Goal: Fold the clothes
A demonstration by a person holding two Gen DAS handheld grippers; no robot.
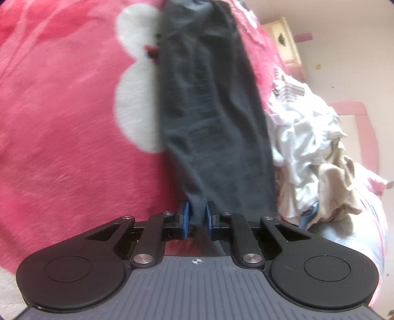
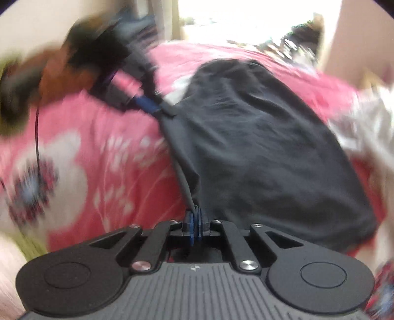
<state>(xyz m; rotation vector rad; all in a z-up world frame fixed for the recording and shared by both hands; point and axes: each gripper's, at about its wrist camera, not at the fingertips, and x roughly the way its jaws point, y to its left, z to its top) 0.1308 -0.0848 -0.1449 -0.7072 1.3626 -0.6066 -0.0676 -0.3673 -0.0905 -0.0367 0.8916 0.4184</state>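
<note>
A dark grey garment (image 1: 211, 103) hangs stretched over the pink bed cover. My left gripper (image 1: 197, 216) is shut on one of its edges, with cloth pinched between the blue pads. In the right wrist view the same garment (image 2: 266, 147) spreads over the bed, and my right gripper (image 2: 194, 221) is shut on its hem. The left gripper (image 2: 150, 107) also shows there, up left, blurred, holding the far end of the same edge. The edge runs taut between the two grippers.
A pink and white fleece blanket (image 1: 61, 135) covers the bed. A pile of white and beige clothes (image 1: 310, 152) lies to the right of the garment. A wooden cabinet (image 1: 285, 41) stands against the far wall. A bright window (image 2: 246, 19) is behind the bed.
</note>
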